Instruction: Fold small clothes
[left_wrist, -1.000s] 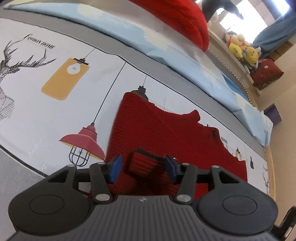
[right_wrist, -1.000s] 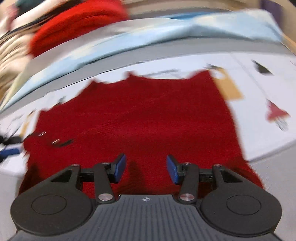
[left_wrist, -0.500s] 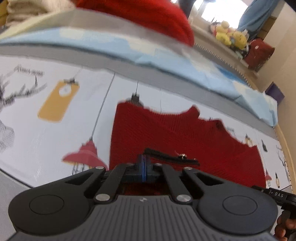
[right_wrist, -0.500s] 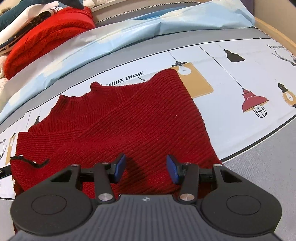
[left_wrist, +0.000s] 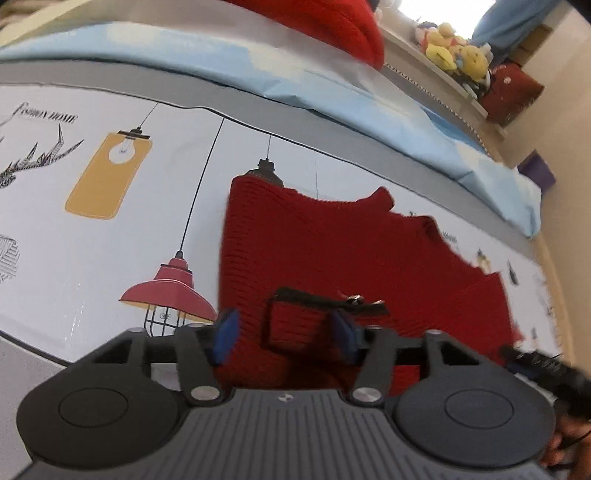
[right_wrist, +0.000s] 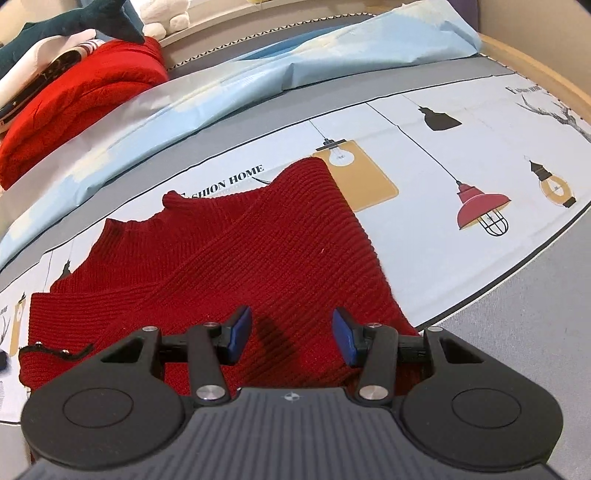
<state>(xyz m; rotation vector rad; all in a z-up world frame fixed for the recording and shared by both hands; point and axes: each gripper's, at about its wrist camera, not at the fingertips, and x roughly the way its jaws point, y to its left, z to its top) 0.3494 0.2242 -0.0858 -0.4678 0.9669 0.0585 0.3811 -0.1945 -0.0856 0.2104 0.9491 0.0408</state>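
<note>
Our left gripper (left_wrist: 284, 334) is opening over the near hem of the one dark red knit sweater (left_wrist: 332, 254), pads clear of the black-edged flap between them, and our right gripper (right_wrist: 291, 336) hangs half open and empty above the same hem. The sweater lies flat on the printed bed sheet (right_wrist: 461, 155). We judge it soft, light and limp, best pinched at the two hem corners.

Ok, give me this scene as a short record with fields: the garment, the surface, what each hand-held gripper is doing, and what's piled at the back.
garment: dark red knit sweater, lying flat, black-trimmed cuff folded onto it
surface: printed bedsheet with lamp drawings
left hand-held gripper: jaws opening, cuff lies between them, not pinched
right hand-held gripper: open above the sweater's near edge, holding nothing
back pile: folded bright red knit
</note>
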